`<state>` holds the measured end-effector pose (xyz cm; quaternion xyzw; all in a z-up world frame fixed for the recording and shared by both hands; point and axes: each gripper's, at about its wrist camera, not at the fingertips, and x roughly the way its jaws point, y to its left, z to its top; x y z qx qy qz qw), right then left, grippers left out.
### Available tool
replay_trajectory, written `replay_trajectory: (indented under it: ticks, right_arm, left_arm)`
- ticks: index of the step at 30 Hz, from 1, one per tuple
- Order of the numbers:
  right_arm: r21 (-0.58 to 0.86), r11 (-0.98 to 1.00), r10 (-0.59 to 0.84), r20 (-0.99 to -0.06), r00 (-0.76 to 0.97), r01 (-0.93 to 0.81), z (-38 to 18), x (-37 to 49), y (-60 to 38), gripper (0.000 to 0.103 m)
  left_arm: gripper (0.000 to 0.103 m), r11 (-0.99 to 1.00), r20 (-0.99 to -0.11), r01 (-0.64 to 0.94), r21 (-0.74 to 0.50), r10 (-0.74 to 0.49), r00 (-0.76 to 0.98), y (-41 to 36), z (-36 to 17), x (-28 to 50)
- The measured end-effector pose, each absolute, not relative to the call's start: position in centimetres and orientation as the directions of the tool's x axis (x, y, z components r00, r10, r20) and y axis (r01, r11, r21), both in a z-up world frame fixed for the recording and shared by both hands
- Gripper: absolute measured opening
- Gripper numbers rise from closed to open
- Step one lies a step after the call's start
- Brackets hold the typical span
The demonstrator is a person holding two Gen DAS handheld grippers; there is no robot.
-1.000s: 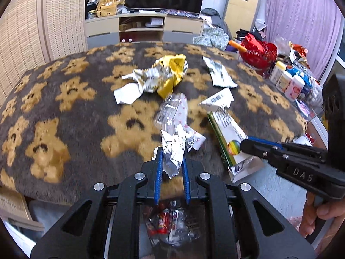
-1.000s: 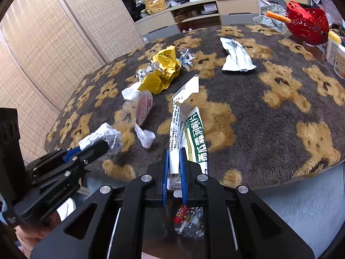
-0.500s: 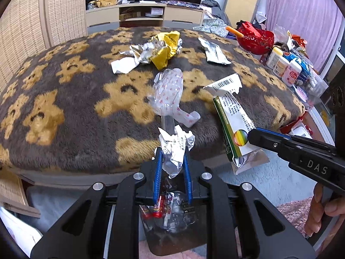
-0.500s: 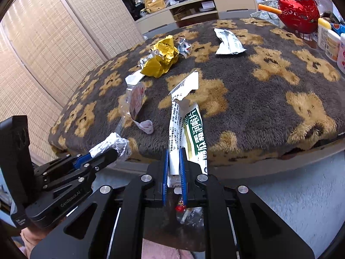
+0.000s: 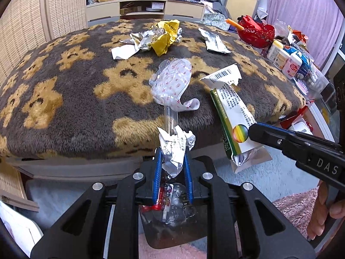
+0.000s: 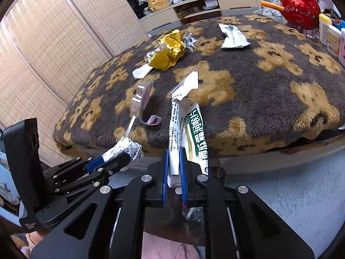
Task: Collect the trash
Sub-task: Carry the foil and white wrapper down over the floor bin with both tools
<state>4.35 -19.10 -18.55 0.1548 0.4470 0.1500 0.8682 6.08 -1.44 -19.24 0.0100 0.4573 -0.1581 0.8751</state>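
Note:
My left gripper (image 5: 171, 157) is shut on a crumpled white wrapper (image 5: 175, 149), held off the table's near edge; a clear plastic strip runs from it to a star-printed clear bag (image 5: 172, 82) on the table. My right gripper (image 6: 173, 161) is shut on a torn green-and-white box wrapper (image 6: 189, 129), also seen in the left wrist view (image 5: 235, 116). Below both grippers is a dark bin (image 5: 172, 222) with trash in it. A yellow crumpled wrapper (image 5: 166, 36) and a white sachet (image 5: 214, 42) lie farther back on the table.
The table is covered by a brown bear-pattern cloth (image 5: 64, 99). A red basket (image 5: 255, 31) and several bottles (image 5: 286, 60) stand at the right edge. A wicker screen (image 6: 43, 43) is on the left. A TV cabinet (image 5: 146, 6) is behind.
Both grippers have pulled back from the table with their wrappers and now hang past its near edge, over the bin. The clear bag has been dragged toward the edge.

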Motion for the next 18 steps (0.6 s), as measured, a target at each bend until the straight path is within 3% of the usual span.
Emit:
replay_trajectory:
  ticks: [18]
  right_arm:
    - [0.412,0.904,0.412,-0.77,0.487,-0.113,-23.0,0.1,-17.9,0.011]
  left_arm:
    - [0.01,0.947,-0.827,0.284,-0.147,-0.275,0.489,-1.6,-22.2,1.9]
